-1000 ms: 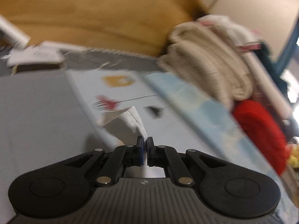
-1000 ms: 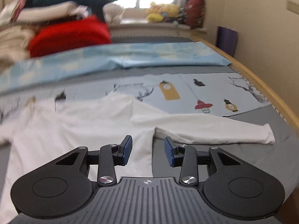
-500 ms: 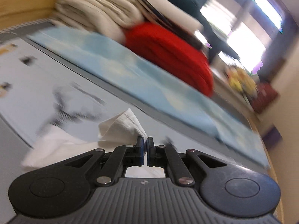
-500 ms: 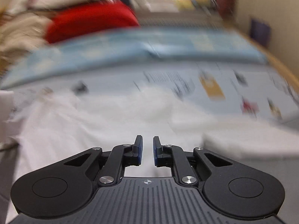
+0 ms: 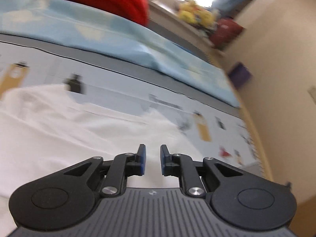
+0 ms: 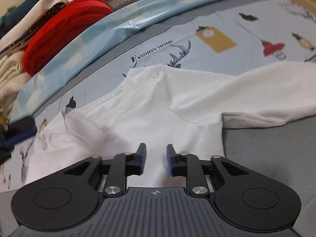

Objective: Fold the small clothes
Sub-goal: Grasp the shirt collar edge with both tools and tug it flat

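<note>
A small white long-sleeved top [image 6: 158, 106] lies on a printed light-blue sheet [image 6: 217, 25]. Its left sleeve is folded in over the body [image 6: 79, 130]; its right sleeve [image 6: 266, 98] stretches out to the right. My right gripper [image 6: 154, 156] is open and empty, low over the top's lower body. My left gripper [image 5: 151, 158] is open and empty over the white fabric [image 5: 59, 134]; its blue-padded tip also shows at the left edge of the right wrist view [image 6: 17, 132].
A light-blue folded sheet [image 6: 88, 45] lies behind the top. A red folded garment [image 6: 65, 33] and a cream pile [image 6: 9, 75] sit at the back left. The bed's wooden edge [image 5: 256, 134] and a beige wall [image 5: 286, 79] run along the right.
My left gripper has let go of the left sleeve, which now lies over the body, and has swung right. My right gripper narrowed, then opened again, and moved closer over the top.
</note>
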`<state>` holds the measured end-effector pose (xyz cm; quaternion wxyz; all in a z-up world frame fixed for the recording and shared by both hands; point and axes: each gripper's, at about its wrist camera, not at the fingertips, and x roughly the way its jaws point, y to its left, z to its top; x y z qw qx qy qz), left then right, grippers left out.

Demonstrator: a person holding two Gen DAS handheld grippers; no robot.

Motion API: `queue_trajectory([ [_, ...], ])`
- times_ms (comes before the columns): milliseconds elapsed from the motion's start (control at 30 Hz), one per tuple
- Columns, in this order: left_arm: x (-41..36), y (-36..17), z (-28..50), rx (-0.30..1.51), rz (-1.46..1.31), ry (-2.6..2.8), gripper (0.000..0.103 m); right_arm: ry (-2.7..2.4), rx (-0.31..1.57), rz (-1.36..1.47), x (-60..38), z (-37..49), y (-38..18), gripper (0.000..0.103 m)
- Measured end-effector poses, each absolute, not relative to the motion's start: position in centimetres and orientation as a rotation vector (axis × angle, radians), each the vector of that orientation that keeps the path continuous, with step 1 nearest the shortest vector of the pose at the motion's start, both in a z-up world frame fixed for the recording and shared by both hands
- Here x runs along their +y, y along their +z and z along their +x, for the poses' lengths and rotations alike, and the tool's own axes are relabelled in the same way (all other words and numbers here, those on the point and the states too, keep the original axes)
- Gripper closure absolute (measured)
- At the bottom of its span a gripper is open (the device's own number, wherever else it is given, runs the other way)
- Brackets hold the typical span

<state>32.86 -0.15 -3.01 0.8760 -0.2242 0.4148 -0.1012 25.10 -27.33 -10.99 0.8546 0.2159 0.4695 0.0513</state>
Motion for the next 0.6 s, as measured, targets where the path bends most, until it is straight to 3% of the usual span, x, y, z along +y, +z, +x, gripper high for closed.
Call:
queue_trajectory([
  [233,9.1,-2.5,34.2,0.827,-0.478,0.111,0.087,0.162,1.046,0.468,-24.8,27.1,-12.8,0.064],
  [400,16.5,-1.2,33.1,0.786,-0.537,0.278,0.087,0.140,1.078,0.324,-21.9,28.5,-14.3,0.065],
  [433,18.1,-0.9,32.8,0.779,-0.548,0.312,0.087,0.142,1.059,0.274,-21.2,28.5,-14.2,0.077],
  [467,19.4,-0.6,32.5,0.771,-0.559,0.344,0.087,0.158,1.041,0.218,-20.5,28.5,-13.9,0.099],
  [600,22.6,0.7,31.9,0.752,-0.581,0.417,0.087,0.251,0.917,0.049,-18.3,27.7,-11.6,0.100],
])
